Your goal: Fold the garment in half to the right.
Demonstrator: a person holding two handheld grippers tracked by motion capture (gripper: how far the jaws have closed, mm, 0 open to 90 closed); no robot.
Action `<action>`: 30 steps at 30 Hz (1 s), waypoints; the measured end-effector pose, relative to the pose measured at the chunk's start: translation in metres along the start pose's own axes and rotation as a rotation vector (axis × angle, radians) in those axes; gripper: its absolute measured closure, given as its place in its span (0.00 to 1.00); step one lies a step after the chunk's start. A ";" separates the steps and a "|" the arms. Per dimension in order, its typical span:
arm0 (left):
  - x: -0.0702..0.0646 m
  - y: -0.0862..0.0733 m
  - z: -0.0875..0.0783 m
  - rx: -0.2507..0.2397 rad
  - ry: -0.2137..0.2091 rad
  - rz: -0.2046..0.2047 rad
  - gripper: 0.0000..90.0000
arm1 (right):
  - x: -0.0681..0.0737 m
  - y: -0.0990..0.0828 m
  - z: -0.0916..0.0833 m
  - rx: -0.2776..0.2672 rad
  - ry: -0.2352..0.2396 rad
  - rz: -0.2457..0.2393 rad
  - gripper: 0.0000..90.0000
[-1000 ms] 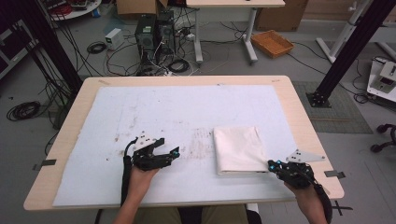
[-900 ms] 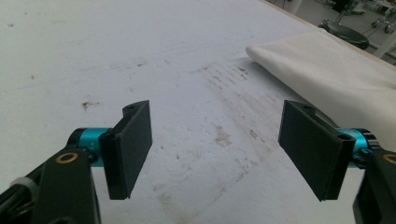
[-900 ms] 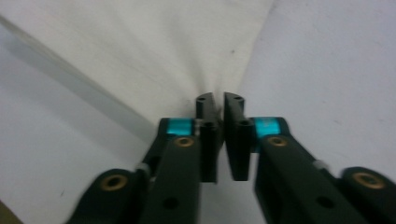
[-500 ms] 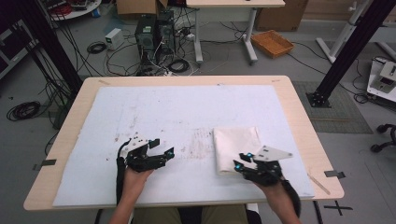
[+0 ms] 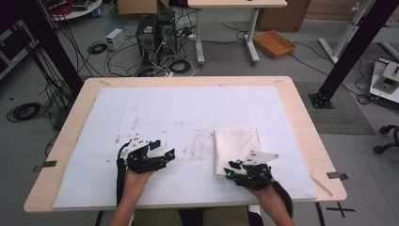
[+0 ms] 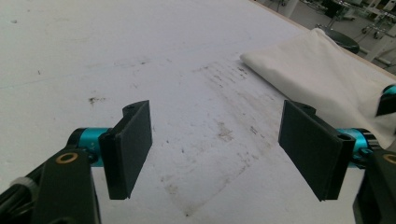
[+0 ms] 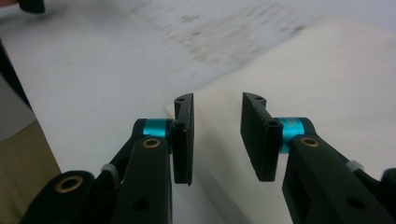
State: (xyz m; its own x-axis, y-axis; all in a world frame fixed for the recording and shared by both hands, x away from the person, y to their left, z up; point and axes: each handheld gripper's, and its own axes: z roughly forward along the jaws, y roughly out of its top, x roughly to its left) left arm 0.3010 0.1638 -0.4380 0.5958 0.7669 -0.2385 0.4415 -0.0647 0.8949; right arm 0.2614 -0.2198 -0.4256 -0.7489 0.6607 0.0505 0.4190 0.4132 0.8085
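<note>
A folded white cloth (image 5: 237, 149) is lying flat on the right half of the white mat (image 5: 188, 113) that is covering the wooden table (image 5: 301, 117), toward the near edge. The right gripper (image 5: 229, 169) is hovering at the cloth's near left corner, its jaws parted by a narrow gap and holding nothing; in the right gripper view (image 7: 215, 135) the two black jaws are standing over the cloth's (image 7: 327, 84) edge, with the corner just below and between them. The left gripper (image 5: 163, 149) is sitting on the left near part of the mat, well apart from the cloth, with its jaws spread wide and empty. In the left gripper view (image 6: 219, 149) the jaws are framing a patch of bare, smudged mat (image 6: 140, 56), and the cloth (image 6: 322, 74) is lying farther off at the upper right. The person's forearms are coming in from the near edge, each hand wrapped around its gripper.
</note>
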 end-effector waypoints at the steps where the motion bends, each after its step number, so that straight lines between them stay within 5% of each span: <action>1: 0.000 0.000 0.000 0.002 0.002 0.001 0.29 | -0.006 -0.004 -0.010 0.007 -0.064 -0.003 0.76; 2: 0.000 0.000 0.000 0.002 0.002 0.001 0.29 | -0.006 -0.004 -0.010 0.007 -0.064 -0.003 0.76; 3: 0.000 0.000 0.001 0.000 0.003 0.001 0.29 | -0.040 -0.034 -0.036 0.111 -0.237 0.047 0.76; 7: 0.001 0.002 0.000 -0.008 0.006 0.003 0.29 | -0.048 -0.047 -0.043 0.096 -0.204 0.044 0.71; 11: 0.002 0.002 -0.001 -0.011 0.008 0.000 0.29 | -0.052 -0.038 -0.045 0.049 -0.189 0.066 0.62; 12: 0.002 0.002 -0.001 -0.014 0.006 -0.003 0.29 | -0.063 -0.021 -0.041 -0.021 -0.204 0.060 0.55; 14: 0.003 0.003 -0.001 -0.012 0.008 0.000 0.29 | -0.074 -0.004 -0.028 -0.034 -0.211 0.060 0.55; 19: 0.006 0.005 -0.004 -0.020 0.012 0.000 0.29 | -0.099 0.024 0.011 0.004 -0.191 0.103 0.58; 21: 0.009 0.005 -0.005 -0.023 0.012 -0.001 0.28 | -0.113 0.022 0.035 0.125 -0.224 0.127 0.58; 23: 0.011 0.005 -0.007 -0.025 0.014 0.003 0.28 | -0.118 0.020 0.039 0.141 -0.220 0.141 0.57; 26: 0.014 0.005 -0.010 -0.033 0.011 0.006 0.28 | -0.122 0.018 0.033 0.118 -0.233 0.163 0.45; 27: 0.015 0.005 -0.012 -0.035 0.008 0.011 0.28 | -0.121 0.016 0.021 0.065 -0.219 0.198 0.40; 30: 0.016 0.005 -0.016 -0.051 -0.003 0.024 0.29 | -0.116 0.013 0.006 -0.018 -0.236 0.193 0.31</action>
State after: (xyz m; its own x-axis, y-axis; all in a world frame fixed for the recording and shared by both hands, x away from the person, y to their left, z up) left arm 0.3026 0.1859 -0.4313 0.6079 0.7637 -0.2173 0.3921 -0.0507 0.9185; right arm 0.3569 -0.2873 -0.4246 -0.5152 0.8543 0.0686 0.5312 0.2555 0.8078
